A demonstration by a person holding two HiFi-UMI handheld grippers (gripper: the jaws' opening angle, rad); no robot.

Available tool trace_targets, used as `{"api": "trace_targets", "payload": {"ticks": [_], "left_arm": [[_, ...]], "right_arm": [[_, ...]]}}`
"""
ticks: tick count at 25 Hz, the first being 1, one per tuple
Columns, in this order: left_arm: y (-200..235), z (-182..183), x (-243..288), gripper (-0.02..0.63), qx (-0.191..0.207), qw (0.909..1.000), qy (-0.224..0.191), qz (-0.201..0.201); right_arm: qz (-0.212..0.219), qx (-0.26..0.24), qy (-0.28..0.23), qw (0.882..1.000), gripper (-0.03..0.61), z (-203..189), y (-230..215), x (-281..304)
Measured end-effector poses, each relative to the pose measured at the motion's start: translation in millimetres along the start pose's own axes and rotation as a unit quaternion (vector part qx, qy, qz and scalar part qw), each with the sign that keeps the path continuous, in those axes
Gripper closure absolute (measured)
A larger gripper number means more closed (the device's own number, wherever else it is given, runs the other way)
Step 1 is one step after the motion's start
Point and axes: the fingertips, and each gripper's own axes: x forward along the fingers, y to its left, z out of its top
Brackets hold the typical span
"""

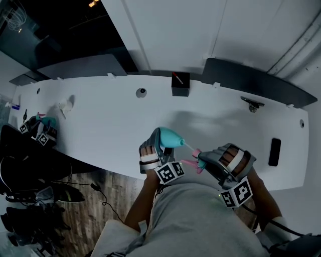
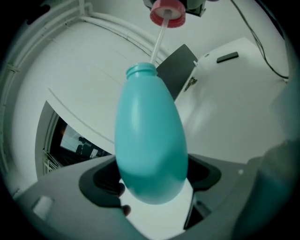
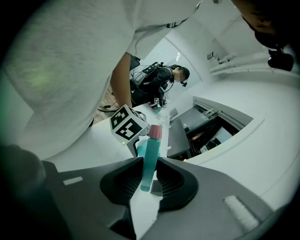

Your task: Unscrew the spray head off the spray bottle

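Spray bottle: You've got the teal spray bottle (image 2: 150, 140) up in the air over the near edge of the table (image 1: 100, 135), close to your body. It's tilted, with the top aimed across at your right hand.
Neck: The neck (image 2: 140, 71) is bare and open, with no collar sitting on it.
Spray head: The spray head (image 3: 150, 159) is off the bottle and clear of it, with its pink collar (image 2: 167, 13) turned back toward the neck.
Dip tube: The thin dip tube (image 2: 158, 44) bridges the gap, running from the collar down into the open neck. So the two parts aren't fully parted yet.
Left tongs: Your left tongs (image 2: 152, 183) are spread wide and clamped on the bottle's fat lower belly. That looks like the anchor hold, keeping the body from turning with the head.
Right tongs: Your right tongs (image 3: 151, 180) are nearly closed, pinching the slim teal body of the spray head. A narrow part like that gives you a firm handle for twisting.
Why in the air: With both pieces lifted between your hands, nothing on the table gets in the way of the turn.
Progress: By my read the thread work is done, and only the tube remains to be drawn out.
Next move: Draw the head away along the tube's own line, because a sideways tug could bend the tube or flick drops. I can't tell whether there's liquid inside.
Around you: A black box (image 1: 180, 84) at the table's far edge and a dark flat thing (image 1: 274, 151) off to the right are both well apart from the action.
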Motion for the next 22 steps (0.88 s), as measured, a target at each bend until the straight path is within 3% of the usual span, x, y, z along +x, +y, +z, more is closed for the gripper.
{"api": "trace_targets", "payload": {"ticks": [8, 16, 22], "left_arm": [[4, -7, 3, 0.204, -0.065, 0.9978, 0.006, -0.012], [7, -10, 6, 0.204, -0.099, 0.9949, 0.012, -0.018], [13, -18, 4, 0.204, -0.149, 0.9883, 0.019, -0.023]], "right_arm": [[-0.017, 0.027, -0.019, 0.999, 0.488, 2, -5, -29], [-0.047, 0.073, -0.007, 0.996, 0.488, -10, -1, -48], [-0.068, 0.102, 0.019, 0.992, 0.488, -29, 3, -62]]}}
